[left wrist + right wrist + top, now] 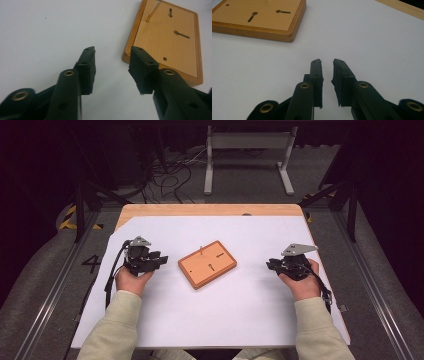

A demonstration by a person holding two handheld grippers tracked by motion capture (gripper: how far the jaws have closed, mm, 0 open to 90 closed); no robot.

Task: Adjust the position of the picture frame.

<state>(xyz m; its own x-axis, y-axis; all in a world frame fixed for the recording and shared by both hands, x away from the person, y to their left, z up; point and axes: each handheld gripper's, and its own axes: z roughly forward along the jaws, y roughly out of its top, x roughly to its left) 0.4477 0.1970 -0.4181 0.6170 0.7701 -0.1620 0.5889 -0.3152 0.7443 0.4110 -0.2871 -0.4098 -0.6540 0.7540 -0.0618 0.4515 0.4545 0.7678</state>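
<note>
Lab or recording studio, not home; dark surroundings, black walls; grey carpeted floor [45, 265] with metal rails [50, 295] along both sides of counter [210, 210]; tangle of loose cables [170, 180] on floor at far side; grey metal stand [247, 150] beyond; yellow-black hazard tape [67, 217] far left; white sheet [225, 305] covering counter.

The right gripper [327, 65] hangs over the white desk [374, 50], its black jaws a narrow gap apart with nothing between them. A wooden board [262, 23] with two keyhole slots lies at eleven o'clock, well apart.
</note>
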